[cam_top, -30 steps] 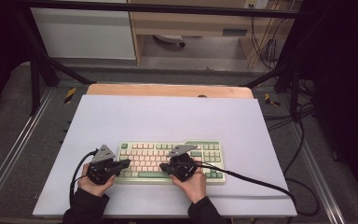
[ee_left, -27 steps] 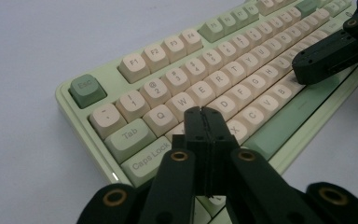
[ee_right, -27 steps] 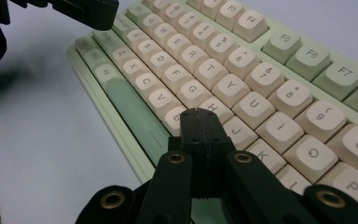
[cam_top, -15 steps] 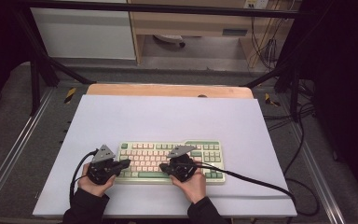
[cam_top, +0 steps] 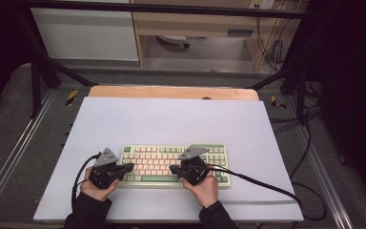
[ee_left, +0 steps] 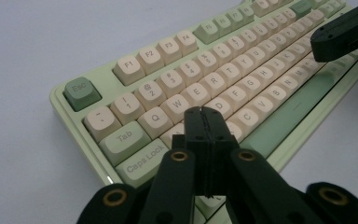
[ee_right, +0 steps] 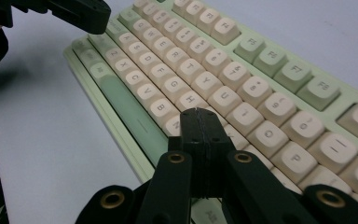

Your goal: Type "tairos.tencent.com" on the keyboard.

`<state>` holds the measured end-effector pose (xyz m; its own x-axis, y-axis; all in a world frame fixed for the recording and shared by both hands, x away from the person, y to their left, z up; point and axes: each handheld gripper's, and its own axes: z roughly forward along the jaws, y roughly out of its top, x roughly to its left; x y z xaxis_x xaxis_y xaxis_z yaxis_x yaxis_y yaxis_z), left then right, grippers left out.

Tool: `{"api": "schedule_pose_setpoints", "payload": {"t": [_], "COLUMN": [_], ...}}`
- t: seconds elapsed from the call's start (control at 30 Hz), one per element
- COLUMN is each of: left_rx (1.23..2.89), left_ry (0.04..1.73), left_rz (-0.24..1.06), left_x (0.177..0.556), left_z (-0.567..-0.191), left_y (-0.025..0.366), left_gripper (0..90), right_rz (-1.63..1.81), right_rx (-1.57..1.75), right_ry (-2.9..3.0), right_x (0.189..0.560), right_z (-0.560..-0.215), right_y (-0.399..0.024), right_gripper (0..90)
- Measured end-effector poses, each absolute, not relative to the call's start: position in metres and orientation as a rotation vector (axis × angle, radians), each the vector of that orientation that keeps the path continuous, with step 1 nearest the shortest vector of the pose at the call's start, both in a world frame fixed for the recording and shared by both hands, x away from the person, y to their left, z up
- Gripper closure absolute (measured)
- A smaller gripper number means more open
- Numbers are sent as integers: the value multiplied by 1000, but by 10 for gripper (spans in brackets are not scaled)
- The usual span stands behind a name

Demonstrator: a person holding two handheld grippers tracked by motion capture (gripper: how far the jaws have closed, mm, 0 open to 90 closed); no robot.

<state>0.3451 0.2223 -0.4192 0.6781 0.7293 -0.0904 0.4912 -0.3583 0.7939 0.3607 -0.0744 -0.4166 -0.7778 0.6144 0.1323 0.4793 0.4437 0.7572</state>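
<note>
A pale green keyboard point(cam_top: 171, 162) with cream and green keys lies near the front of the white table. My left gripper point(cam_top: 129, 167) hovers over its left end, jaws pressed together with nothing between them; in the left gripper view its tip point(ee_left: 204, 112) sits above the home-row keys of the keyboard point(ee_left: 177, 84). My right gripper point(cam_top: 173, 168) is over the keyboard's middle, pointing left, also shut and empty; in the right gripper view its tip point(ee_right: 196, 113) hangs above the keys around H and N on the keyboard point(ee_right: 223, 88). The two tips face each other.
A white sheet point(cam_top: 171, 124) covers the wooden table point(cam_top: 171, 92). Black cables point(cam_top: 262, 183) trail from both grippers across the front right of the sheet. Metal frame rails point(cam_top: 9, 157) run along both sides, with cabinets behind.
</note>
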Motion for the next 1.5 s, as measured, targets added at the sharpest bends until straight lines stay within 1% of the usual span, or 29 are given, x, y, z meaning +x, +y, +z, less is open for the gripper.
{"api": "schedule_pose_setpoints", "payload": {"t": [0.5,1.13,1.5], "left_rx": [2034,2071,2102], "left_ry": [929,898,882], "left_rz": [348,326,307], "left_x": [345,347,350], "left_z": [-418,-422,-428], "left_y": [217,188,174], "left_gripper": [900,899,900], "right_rz": [1238,1237,1256], "right_rx": [1007,1071,1096], "right_ry": [2496,2461,2443], "right_x": [357,352,349], "right_z": [-414,-417,-418], "right_y": [-106,-145,-157], "right_gripper": [900,900,900]}}
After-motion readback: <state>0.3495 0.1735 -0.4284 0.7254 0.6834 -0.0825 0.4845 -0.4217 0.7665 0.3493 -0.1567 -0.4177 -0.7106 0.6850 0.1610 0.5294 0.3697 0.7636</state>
